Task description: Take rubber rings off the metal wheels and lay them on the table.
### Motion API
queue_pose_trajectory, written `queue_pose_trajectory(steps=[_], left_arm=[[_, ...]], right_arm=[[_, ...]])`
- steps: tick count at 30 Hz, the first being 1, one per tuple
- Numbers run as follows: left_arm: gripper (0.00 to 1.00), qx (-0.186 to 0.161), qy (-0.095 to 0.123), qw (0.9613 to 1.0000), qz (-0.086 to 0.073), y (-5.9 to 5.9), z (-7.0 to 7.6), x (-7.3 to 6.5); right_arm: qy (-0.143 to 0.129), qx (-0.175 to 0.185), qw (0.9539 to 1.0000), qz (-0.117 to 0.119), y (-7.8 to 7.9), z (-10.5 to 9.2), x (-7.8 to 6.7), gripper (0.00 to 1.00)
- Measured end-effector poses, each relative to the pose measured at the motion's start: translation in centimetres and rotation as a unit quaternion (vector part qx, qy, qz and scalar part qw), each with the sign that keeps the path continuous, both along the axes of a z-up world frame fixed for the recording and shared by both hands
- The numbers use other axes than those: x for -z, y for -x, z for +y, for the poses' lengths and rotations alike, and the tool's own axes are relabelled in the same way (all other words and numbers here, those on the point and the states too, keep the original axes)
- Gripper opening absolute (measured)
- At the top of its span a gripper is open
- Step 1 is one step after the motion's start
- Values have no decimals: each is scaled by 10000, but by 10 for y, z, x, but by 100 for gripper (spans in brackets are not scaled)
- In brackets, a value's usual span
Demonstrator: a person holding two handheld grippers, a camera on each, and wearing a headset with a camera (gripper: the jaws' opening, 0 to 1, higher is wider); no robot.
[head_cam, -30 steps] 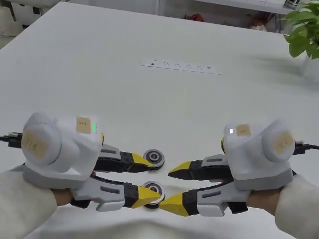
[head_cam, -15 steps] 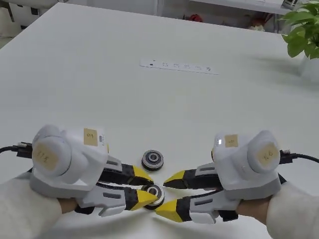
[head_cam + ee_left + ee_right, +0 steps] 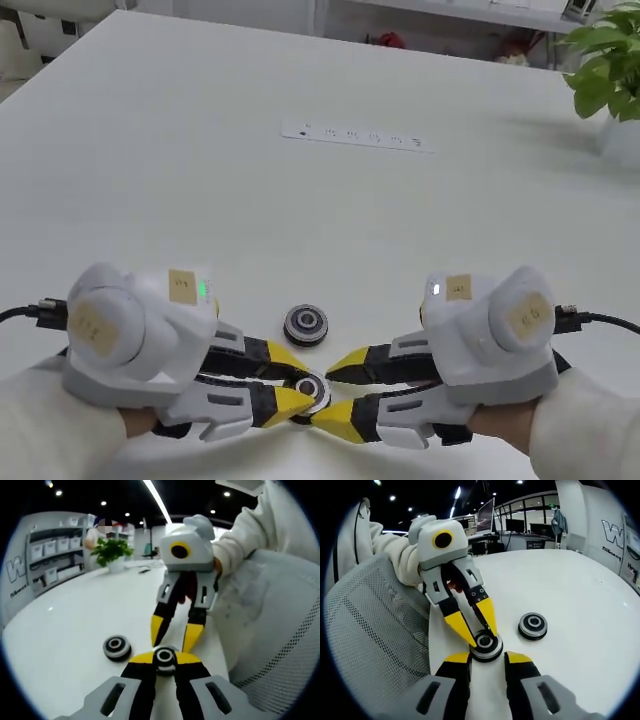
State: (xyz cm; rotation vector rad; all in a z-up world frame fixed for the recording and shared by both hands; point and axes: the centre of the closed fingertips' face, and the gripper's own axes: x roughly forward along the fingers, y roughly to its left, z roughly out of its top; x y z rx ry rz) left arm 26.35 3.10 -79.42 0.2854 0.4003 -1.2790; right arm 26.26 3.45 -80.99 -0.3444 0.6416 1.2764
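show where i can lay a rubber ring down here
Bare table between the loose metal wheel and the power strip. Crowded at the near edge, where the left gripper and right gripper flank the held metal wheel.

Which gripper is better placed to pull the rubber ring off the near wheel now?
Right, probably: the right gripper is open at the near wheel, which the left gripper clamps.

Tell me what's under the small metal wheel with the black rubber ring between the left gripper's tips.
The white table. The black-ringed metal wheel seems to rest on it; its underside is covered.
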Motion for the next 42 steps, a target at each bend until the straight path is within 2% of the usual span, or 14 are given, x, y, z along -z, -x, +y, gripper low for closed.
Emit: queue_pose_trajectory(steps=[6, 15, 28, 38, 42], left_arm=[[15, 32, -51, 9999, -125, 0, -1, 0], [15, -22, -19, 9999, -113, 0, 0, -1], [14, -58, -36, 9998, -161, 1, 0, -1], [14, -30, -20, 9998, -187, 2, -2, -1], [14, 8, -10, 9998, -189, 3, -4, -1]], right_arm=[[68, -108, 9999, -92, 2, 0, 0, 20], [159, -137, 9998, -37, 2, -6, 1, 9], [332, -148, 9991, -197, -1, -10, 2, 0], [366, 154, 9991, 164, -4, -14, 2, 0], [280, 183, 9988, 357, -5, -17, 3, 0]])
